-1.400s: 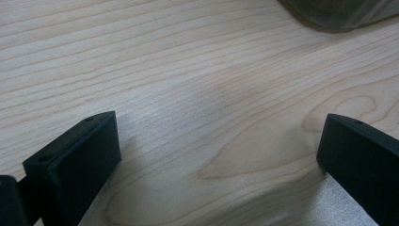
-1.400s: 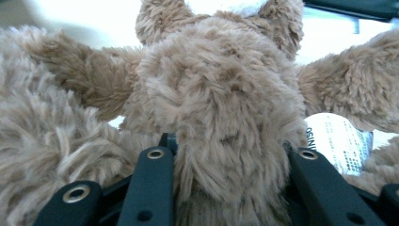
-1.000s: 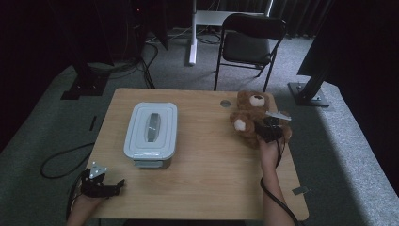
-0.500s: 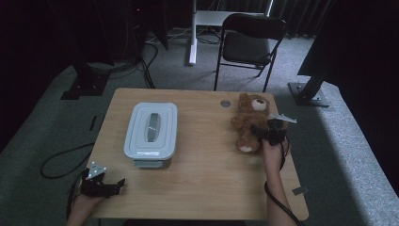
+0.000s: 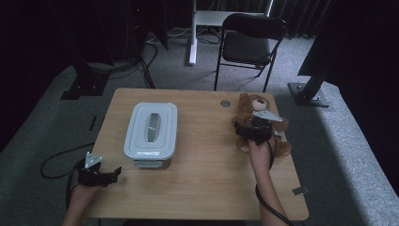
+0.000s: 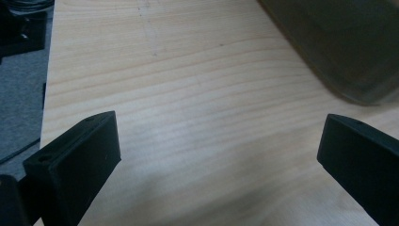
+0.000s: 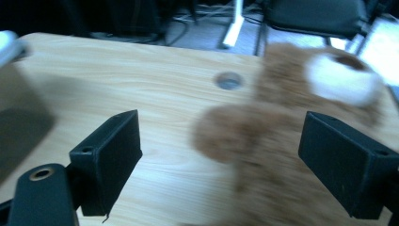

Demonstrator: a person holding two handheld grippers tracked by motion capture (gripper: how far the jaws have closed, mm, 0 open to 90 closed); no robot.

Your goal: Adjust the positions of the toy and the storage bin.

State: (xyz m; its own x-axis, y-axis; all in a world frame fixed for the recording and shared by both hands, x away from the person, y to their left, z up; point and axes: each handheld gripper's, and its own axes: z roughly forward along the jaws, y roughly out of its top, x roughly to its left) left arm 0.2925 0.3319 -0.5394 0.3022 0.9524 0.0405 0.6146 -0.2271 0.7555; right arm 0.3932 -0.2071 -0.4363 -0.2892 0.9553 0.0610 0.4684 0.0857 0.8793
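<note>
We note the table (image 5: 197,188) is light wood with a fine straight grain, smooth and matt, carrying a faint sheen in the left gripper view. The bear (image 5: 256,122) is brown plush, fuzzy and soft-looking, with a paler cream muzzle (image 7: 343,84). The box (image 5: 151,129) looks like pale grey plastic, smooth and slightly glossy on the lid. Both the left gripper (image 5: 110,175) and the right gripper (image 5: 247,129) have black jaws of matt, hard plastic-like stock with flat faces. The floor (image 5: 42,136) is grey carpet, rough in texture. The chair (image 5: 249,42) has a dark, smooth seat on thin metal legs.
</note>
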